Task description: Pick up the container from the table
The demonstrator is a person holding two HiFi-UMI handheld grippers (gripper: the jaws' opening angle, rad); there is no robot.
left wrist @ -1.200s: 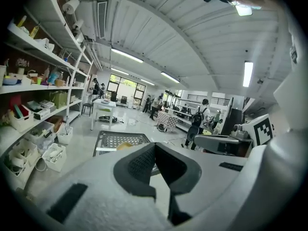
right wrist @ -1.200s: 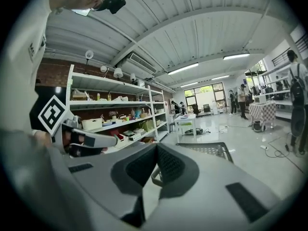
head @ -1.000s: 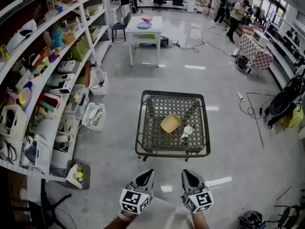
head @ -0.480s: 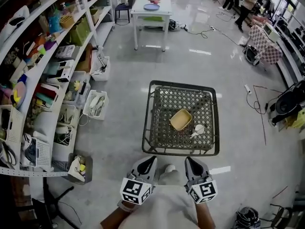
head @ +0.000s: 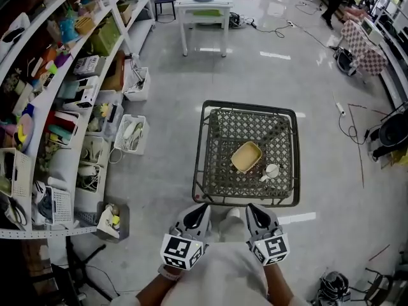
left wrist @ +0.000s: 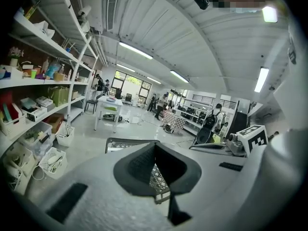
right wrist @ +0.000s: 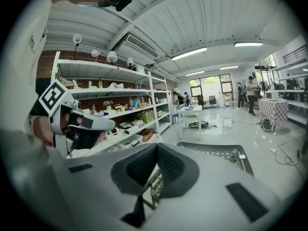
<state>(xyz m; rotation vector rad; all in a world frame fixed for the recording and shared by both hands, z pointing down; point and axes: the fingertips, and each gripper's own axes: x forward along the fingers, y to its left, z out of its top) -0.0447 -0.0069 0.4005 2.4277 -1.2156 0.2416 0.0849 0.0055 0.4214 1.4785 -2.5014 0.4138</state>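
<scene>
Sitting right of centre on the black lattice table [head: 224,136], the tan rectangular container [head: 246,156] looks light, stiff and probably smooth plastic, so pinching one rim wall seems the best hold. The left gripper [head: 194,217] and right gripper [head: 257,217] hang at the table's near edge, both clenched on nothing.

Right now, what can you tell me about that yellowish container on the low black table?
The container is a shallow, open, pale-yellow rectangular tray with rounded corners, plastic by its look and apparently empty. It sits flat, turned askew, near the middle of the black mesh table, with a small white cup close beside it.
</scene>
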